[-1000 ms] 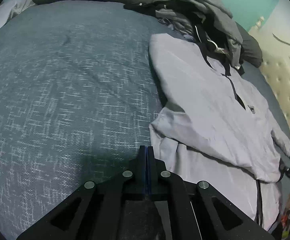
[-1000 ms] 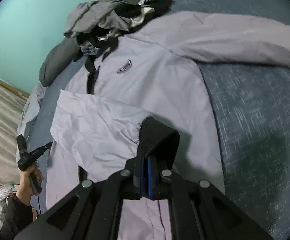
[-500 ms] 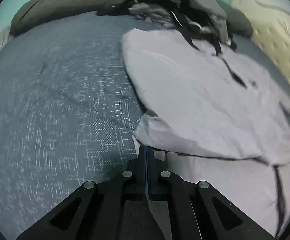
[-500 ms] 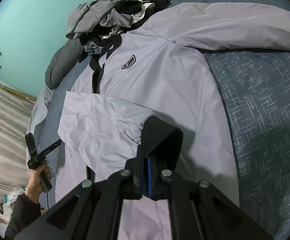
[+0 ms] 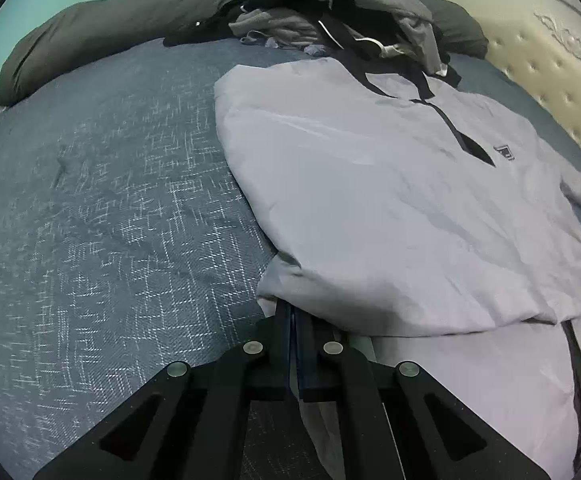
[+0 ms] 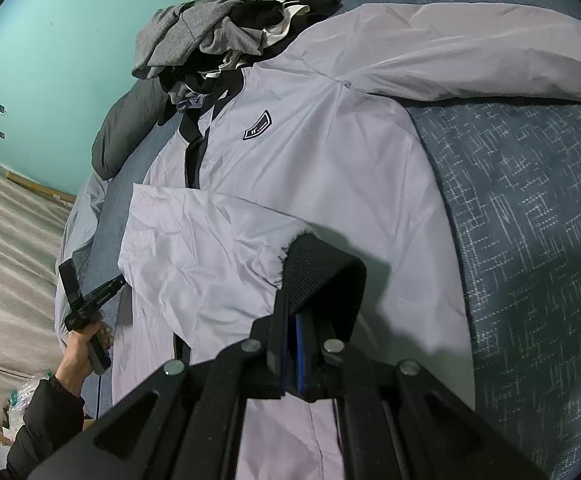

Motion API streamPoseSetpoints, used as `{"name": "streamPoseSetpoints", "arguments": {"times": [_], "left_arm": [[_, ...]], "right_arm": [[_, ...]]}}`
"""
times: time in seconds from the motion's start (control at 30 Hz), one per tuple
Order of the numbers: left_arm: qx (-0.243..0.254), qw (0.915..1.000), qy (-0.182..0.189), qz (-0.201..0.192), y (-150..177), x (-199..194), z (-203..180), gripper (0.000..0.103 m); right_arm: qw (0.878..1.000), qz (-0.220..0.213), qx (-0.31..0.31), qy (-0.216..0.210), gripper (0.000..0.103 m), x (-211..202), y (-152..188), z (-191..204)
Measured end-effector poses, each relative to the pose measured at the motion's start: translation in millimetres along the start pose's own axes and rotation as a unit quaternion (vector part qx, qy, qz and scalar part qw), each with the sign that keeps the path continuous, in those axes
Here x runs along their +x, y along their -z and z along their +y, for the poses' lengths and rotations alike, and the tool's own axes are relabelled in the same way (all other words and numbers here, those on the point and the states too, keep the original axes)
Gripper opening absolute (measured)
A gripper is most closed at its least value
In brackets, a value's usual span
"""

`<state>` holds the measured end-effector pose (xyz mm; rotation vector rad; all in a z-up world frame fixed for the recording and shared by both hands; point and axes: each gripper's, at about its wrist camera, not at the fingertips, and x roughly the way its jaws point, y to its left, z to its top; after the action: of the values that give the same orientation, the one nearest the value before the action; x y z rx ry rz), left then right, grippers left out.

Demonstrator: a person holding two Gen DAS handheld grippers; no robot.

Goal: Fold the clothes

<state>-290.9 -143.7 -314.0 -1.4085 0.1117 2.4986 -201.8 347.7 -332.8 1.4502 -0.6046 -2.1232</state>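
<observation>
A: While our right tongs (image 6: 296,344) stay clamped on the black ribbed knit cuff (image 6: 322,272) of the pale lilac nylon pullover jacket (image 6: 330,168), we carry the whole folded sleeve by that one pinch. If the cuff slides off the pads, the sleeve drops crooked across the chest.

B: Agreed. And our left tongs (image 5: 293,320)? We see their jaws pressed together, tips right at the folded edge of the jacket (image 5: 390,200), with a thin layer of cloth seeming to run down between them. We cannot tell how much fabric they really have.

A: That is our worry. A shallow bite there could let go the moment we pull, and the fold just ahead of those tips would spring open.

B: Beyond both tongs, the jacket lies flat on the blue-grey woven bedspread (image 5: 110,220), collar away from us. The other sleeve (image 6: 470,48) stretches out far to the right of our right tongs, not yet folded.

A: Further out, past the collar, sits the heap of grey and black clothes (image 6: 218,36), touching the neckline. If we drag the jacket, we think the heap could snag or tumble onto it.

B: Also, the nylon looks slippery; tugging either side unevenly may skew the body on the bedspread.

A: And the hand (image 6: 80,350) gripping the left tool hangs off the bed's edge, so we have little room there.
</observation>
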Motion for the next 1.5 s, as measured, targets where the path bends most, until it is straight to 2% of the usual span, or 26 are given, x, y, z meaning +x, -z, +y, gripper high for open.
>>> {"name": "streamPoseSetpoints", "arguments": {"times": [0.13, 0.23, 0.3, 0.33, 0.43, 0.53, 0.67, 0.77, 0.83, 0.9, 0.93, 1.03, 1.1, 1.2, 1.23, 1.27, 1.3, 1.37, 1.5], "left_arm": [[-0.003, 0.9998, -0.015, -0.011, 3.0, -8.0, 2.9, 0.000], [-0.043, 0.9984, -0.024, -0.027, 6.9, -23.1, 18.0, 0.000], [-0.076, 0.9963, -0.021, -0.035, 10.4, -32.1, 34.8, 0.000], [-0.076, 0.9963, -0.013, -0.036, 11.3, -33.7, 37.4, 0.000], [-0.057, 0.9978, 0.014, -0.032, 10.7, -32.8, 33.4, 0.000], [-0.021, 0.9997, 0.008, -0.008, 14.6, -20.0, 18.7, 0.001], [-0.012, 0.9998, 0.018, 0.004, 27.5, -6.8, 14.3, 0.002], [0.008, 0.9999, 0.012, 0.000, 34.3, -3.2, 7.7, 0.015], [0.001, 0.9999, 0.013, -0.004, 33.6, -1.7, 9.5, 0.021], [-0.011, 0.9997, 0.018, -0.011, 31.9, 0.4, 12.3, 0.036], [-0.014, 0.9996, 0.021, -0.015, 29.7, 1.5, 12.5, 0.040], [-0.003, 0.9998, 0.015, -0.016, 25.8, 7.6, 8.5, 0.043], [0.008, 0.9998, 0.006, -0.015, 24.0, 12.5, 4.7, 0.043], [-0.003, 0.9997, 0.012, -0.020, 20.8, 16.4, 7.0, 0.041], [-0.003, 0.9996, 0.018, -0.020, 20.2, 17.2, 6.4, 0.037], [-0.002, 0.9995, 0.023, -0.020, 19.5, 18.0, 5.4, 0.022], [0.006, 0.9997, 0.015, -0.020, 17.0, 19.0, 0.6, 0.016], [0.015, 0.9996, 0.008, -0.023, 15.1, 18.6, -5.2, 0.010], [-0.004, 0.9993, -0.004, -0.038, 15.0, 3.3, 0.5, 0.009]], "right_arm": [[1.000, 0.001, -0.003, -0.002, 0.003, 0.2, 0.2, 3.1], [1.000, 0.000, -0.006, -0.004, 0.003, -0.9, -0.6, 5.5], [1.000, 0.002, -0.008, -0.003, 0.003, -0.1, -0.6, 7.3], [1.000, 0.002, -0.010, -0.002, 0.003, 0.3, -0.5, 8.1], [1.000, 0.000, -0.005, -0.004, 0.003, 1.1, -0.4, 7.5], [1.000, 0.000, -0.004, -0.005, 0.003, 0.3, -0.5, 6.8], [1.000, 0.000, -0.005, -0.005, 0.003, -0.7, -1.0, 6.1], [1.000, 0.001, -0.004, -0.005, 0.003, 0.3, -1.8, 5.5], [1.000, 0.001, -0.001, -0.005, 0.003, 1.8, -1.8, 4.7], [1.000, 0.002, 0.000, -0.005, 0.003, 2.6, -1.4, 3.7], [1.000, 0.003, -0.001, -0.005, 0.003, 2.7, -1.1, 3.4], [1.000, 0.004, -0.001, -0.004, 0.003, 2.7, -1.0, 2.1], [1.000, 0.004, -0.001, -0.004, 0.003, 2.6, -1.5, 1.1], [1.000, 0.005, -0.001, -0.003, 0.003, 3.1, -1.3, 0.5], [1.000, 0.005, -0.002, -0.003, 0.003, 3.1, -1.2, 0.5], [1.000, 0.006, -0.002, -0.004, 0.003, 3.1, -1.0, 0.5], [1.000, 0.006, -0.002, -0.004, 0.003, 2.9, -0.9, 0.8], [1.000, 0.006, -0.003, -0.005, 0.003, 2.4, -0.9, 1.3], [1.000, 0.009, -0.008, -0.008, 0.003, 0.9, -0.5, 4.1]]}}
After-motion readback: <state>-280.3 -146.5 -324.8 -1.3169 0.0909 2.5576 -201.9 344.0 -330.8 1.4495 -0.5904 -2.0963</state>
